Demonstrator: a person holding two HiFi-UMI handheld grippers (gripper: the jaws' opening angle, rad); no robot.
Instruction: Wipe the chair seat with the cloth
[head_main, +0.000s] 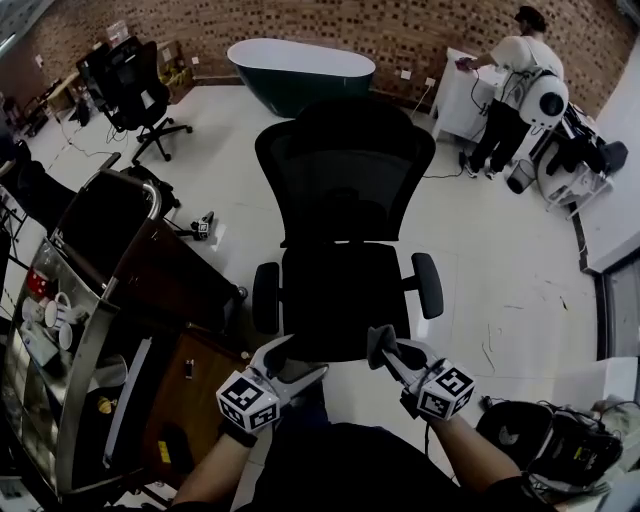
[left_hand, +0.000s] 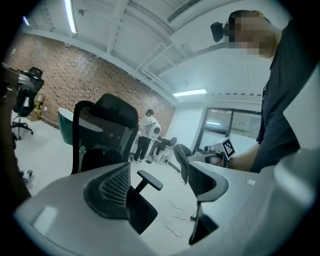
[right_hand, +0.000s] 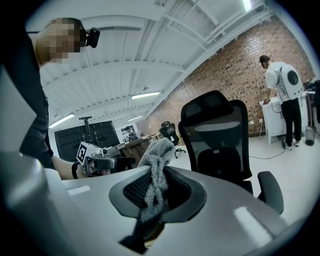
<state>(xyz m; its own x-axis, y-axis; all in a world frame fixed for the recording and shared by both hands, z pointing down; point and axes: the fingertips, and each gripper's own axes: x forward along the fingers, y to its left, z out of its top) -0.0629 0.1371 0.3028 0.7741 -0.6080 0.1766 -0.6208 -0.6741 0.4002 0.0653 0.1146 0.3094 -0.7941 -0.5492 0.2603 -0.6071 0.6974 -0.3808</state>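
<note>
The black office chair stands in front of me, its seat (head_main: 340, 298) just beyond both grippers and its mesh back (head_main: 345, 180) behind. My right gripper (head_main: 386, 347) is shut on a grey cloth (head_main: 380, 342), held above the seat's front edge. In the right gripper view the cloth (right_hand: 156, 170) hangs bunched between the jaws, with the chair (right_hand: 220, 145) beyond. My left gripper (head_main: 292, 358) hovers at the seat's front left corner, open and holding nothing. In the left gripper view the left gripper (left_hand: 157, 172) has its jaws wide apart, and the cloth (left_hand: 181, 160) shows at the right.
A wooden desk with a metal cart (head_main: 150, 300) stands close on the left. A dark bathtub (head_main: 300, 68) and a second office chair (head_main: 135, 85) are at the back. A person (head_main: 512, 90) stands at a white cabinet back right. A black bag (head_main: 550, 440) lies lower right.
</note>
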